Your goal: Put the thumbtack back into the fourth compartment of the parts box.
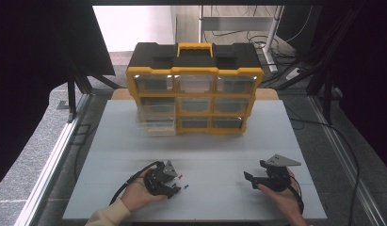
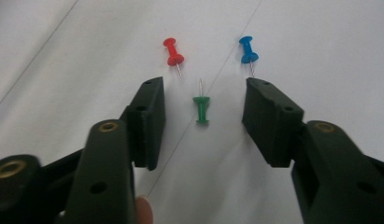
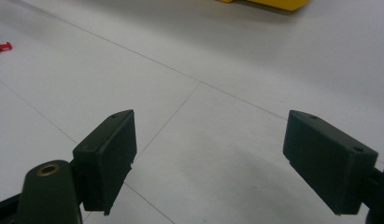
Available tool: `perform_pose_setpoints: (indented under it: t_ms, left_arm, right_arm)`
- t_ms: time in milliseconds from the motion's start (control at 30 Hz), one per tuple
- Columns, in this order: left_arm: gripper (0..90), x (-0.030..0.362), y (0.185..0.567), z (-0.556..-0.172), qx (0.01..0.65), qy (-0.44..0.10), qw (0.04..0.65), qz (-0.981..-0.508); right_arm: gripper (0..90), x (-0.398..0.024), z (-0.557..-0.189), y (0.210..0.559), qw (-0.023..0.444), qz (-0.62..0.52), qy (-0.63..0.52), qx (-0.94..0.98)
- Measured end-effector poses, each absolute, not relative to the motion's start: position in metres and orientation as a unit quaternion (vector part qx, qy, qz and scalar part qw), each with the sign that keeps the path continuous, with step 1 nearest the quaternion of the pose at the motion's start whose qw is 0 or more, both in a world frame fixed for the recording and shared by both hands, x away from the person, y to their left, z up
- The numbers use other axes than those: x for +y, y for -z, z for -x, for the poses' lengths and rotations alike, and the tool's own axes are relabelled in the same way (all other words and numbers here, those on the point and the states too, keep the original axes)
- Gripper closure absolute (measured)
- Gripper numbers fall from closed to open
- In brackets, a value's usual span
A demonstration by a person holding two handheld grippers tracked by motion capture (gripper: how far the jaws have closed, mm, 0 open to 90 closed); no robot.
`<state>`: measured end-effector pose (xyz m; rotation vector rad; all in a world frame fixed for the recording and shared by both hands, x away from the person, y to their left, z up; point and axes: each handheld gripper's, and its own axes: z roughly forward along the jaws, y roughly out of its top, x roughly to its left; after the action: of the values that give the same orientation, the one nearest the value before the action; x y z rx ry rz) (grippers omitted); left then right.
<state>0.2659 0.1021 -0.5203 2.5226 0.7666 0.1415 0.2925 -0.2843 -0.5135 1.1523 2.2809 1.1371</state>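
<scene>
Three push pins lie on the white table (image 1: 205,146) in front of my left gripper (image 1: 176,182). A green pin (image 2: 201,108) rests between the jaws of my left gripper (image 2: 203,86), which stands open and touches nothing. Just past the jaw tips lie a red pin (image 2: 173,52) and a blue pin (image 2: 248,50), which the high view also shows as the red pin (image 1: 180,177) and the blue pin (image 1: 187,186). My right gripper (image 1: 250,179) is held low at the front right. In its own view my right gripper (image 3: 210,119) is open and empty over bare table.
A yellow and black drawer organizer (image 1: 195,94) stands at the back middle of the table; its bottom-left clear drawer (image 1: 156,125) is pulled partly out. The red pin (image 3: 3,46) shows far left in the right gripper view. Metal rails run along both sides of the table.
</scene>
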Motion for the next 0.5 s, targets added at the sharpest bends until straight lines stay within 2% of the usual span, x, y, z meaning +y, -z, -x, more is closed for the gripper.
perform_pose_setpoints:
  t_ms: [500]
  left_arm:
    - [81.2,0.1024,0.5209,-0.265,0.287,-0.05,0.259,-0.921]
  right_arm:
    - [17.8,-0.2849,-0.292,0.5134,0.171,-0.409,-0.399,0.803]
